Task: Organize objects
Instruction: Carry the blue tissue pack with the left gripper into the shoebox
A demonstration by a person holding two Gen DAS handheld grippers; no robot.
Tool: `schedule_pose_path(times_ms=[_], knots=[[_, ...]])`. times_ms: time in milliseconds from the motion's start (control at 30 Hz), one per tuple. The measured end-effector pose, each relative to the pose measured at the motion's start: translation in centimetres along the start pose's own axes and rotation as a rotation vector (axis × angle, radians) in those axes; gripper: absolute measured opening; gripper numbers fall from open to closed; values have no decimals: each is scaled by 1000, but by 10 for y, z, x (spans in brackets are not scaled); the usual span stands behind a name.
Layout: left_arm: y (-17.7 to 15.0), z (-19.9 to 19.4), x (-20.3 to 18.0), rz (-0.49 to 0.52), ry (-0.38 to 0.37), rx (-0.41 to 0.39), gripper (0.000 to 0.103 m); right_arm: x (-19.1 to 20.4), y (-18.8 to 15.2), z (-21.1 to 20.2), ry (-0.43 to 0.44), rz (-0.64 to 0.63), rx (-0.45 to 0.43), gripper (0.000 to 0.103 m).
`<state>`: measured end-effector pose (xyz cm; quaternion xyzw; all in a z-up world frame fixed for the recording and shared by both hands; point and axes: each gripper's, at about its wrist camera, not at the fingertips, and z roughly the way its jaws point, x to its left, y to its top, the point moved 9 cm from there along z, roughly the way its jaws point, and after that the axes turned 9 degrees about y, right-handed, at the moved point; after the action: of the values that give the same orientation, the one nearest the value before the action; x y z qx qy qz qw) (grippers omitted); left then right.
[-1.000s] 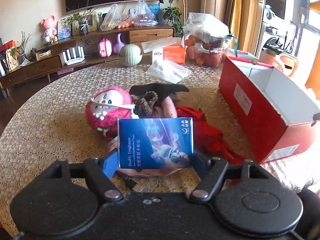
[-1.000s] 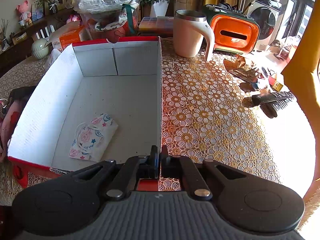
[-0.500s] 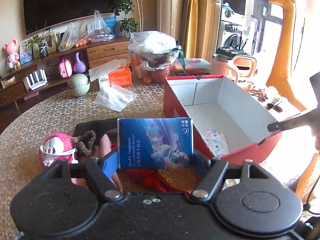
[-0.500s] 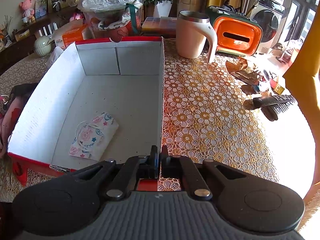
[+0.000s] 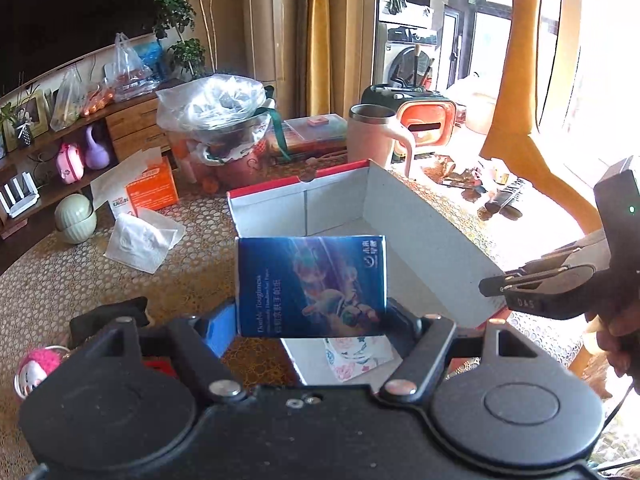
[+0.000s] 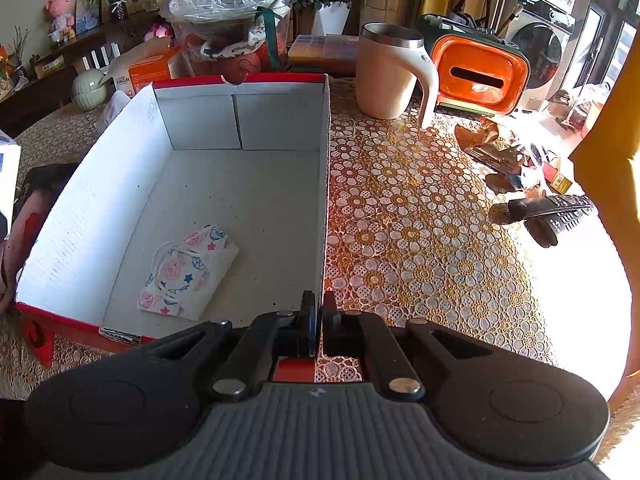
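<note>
A round table [image 6: 420, 216] under a lace floral cloth carries a red box [image 6: 120, 184] with white inner walls, open at the top. The right gripper [image 6: 316, 312] pinches the box's right wall near the front corner, jaws closed on the cardboard. The left gripper [image 5: 312, 320] clamps a blue tissue pack [image 5: 312, 284] upright above the box's near end. A floral face mask [image 6: 188, 272] lies on the box floor.

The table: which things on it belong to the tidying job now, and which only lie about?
In the job:
- blue tissue pack, held in the left tongs
- red box, its wall pinched by the right tongs
- floral face mask, in the box

Lying about:
- cream mug
- remote controls
- orange carton
</note>
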<state>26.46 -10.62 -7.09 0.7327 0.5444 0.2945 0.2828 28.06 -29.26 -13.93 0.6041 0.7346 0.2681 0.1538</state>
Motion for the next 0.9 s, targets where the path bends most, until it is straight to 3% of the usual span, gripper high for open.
schedule_pose_path(times_ms=[333,667,900], knots=[[13,44,-40,80,-23,68,74,1,0,0,7,-14,1,3],[2,101,-69,155,-23,198,74,0,0,0,16,-17,6,3],[-9,131,-79,154,-37,308,74,-1,0,0,17,-19,8,3]])
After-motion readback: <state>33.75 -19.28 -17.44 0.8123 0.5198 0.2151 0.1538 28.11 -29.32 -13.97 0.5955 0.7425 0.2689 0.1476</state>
